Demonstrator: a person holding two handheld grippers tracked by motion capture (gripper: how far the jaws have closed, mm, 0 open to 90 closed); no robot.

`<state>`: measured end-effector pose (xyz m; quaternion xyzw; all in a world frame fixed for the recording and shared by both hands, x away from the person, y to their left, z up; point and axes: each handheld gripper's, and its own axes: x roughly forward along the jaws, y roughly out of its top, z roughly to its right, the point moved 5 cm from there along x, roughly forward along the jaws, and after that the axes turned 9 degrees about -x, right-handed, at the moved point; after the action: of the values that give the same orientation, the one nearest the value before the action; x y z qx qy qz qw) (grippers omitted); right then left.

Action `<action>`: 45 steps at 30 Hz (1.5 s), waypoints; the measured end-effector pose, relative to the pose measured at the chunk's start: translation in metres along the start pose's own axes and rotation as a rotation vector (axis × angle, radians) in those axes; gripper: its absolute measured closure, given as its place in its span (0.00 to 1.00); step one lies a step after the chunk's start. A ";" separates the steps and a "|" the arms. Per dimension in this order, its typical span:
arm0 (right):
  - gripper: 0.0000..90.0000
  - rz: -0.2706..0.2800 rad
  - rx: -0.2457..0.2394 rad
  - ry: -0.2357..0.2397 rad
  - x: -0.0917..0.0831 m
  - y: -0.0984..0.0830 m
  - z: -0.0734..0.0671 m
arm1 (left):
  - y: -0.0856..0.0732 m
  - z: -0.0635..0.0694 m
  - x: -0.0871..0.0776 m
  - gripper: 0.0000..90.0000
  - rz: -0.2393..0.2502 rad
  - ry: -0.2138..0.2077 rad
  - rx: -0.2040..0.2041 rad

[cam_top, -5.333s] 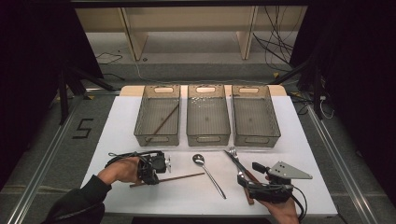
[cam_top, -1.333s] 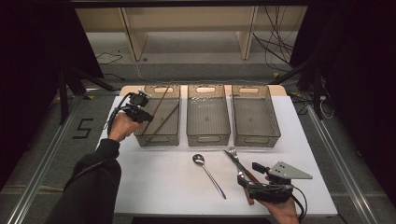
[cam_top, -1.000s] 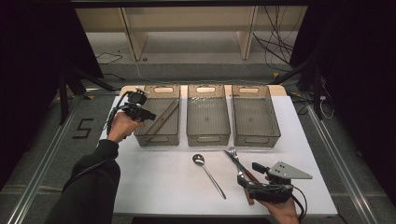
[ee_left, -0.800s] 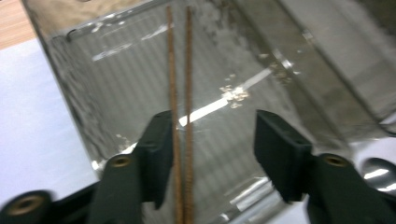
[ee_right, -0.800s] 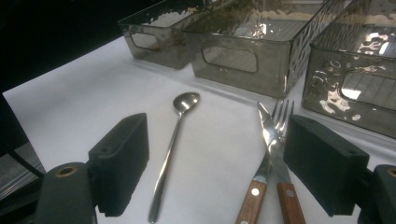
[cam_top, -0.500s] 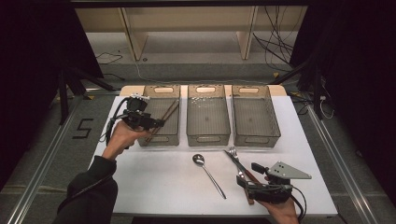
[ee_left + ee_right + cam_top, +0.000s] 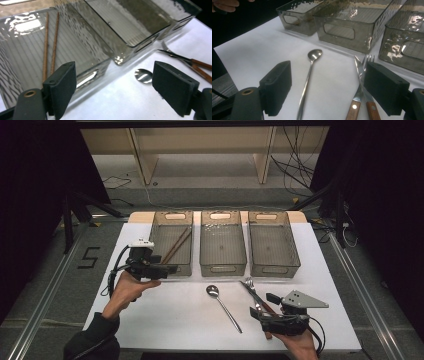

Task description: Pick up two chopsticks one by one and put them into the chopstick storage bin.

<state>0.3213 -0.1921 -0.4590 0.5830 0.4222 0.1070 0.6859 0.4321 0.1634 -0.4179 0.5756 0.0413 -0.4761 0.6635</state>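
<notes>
Two brown chopsticks (image 7: 175, 245) (image 7: 50, 45) lie in the left smoky bin (image 7: 155, 237) (image 7: 25, 57). My left gripper (image 7: 170, 268) (image 7: 113, 75) hovers at that bin's near left corner. Its jaws have just been opening and now stand open with nothing between them. A steel spoon (image 7: 223, 306) (image 7: 143, 75) (image 7: 308, 75) lies on the white table. A wood-handled fork (image 7: 250, 283) (image 7: 368, 58) and knife (image 7: 248, 289) (image 7: 359, 68) lie crossed beside it. My right gripper (image 7: 262, 306) (image 7: 327, 75) stands open low over their handles, pads apart from them.
The middle bin (image 7: 222, 265) and the right bin (image 7: 274, 267) stand in a row with the left one at the table's back. Bare white table (image 7: 170, 320) stretches between the two hands. Dark floor and rails flank the table.
The left gripper carried a chopstick from the table to the left bin, let it go there and drew back toward the near side. The right gripper has stayed put.
</notes>
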 end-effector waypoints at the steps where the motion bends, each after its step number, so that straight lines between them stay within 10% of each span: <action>1: 0.26 -0.003 -0.001 0.000 0.001 0.001 0.000 | -0.002 0.000 -0.001 0.21 0.007 -0.005 -0.002; 18: 0.26 -0.101 -0.018 0.037 0.026 0.018 -0.007 | -0.051 -0.003 -0.020 0.19 0.079 -0.071 -0.039; 29: 0.25 -0.204 -0.060 0.062 0.052 0.026 -0.018 | -0.076 0.007 -0.029 0.19 0.112 -0.048 0.028; 45: 0.26 -0.374 -0.111 0.066 0.085 0.034 -0.029 | -0.097 0.010 -0.039 0.18 0.150 -0.077 0.025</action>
<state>0.3656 -0.1075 -0.4668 0.4518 0.5389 0.0197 0.7107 0.3399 0.1897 -0.4615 0.5667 -0.0335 -0.4474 0.6911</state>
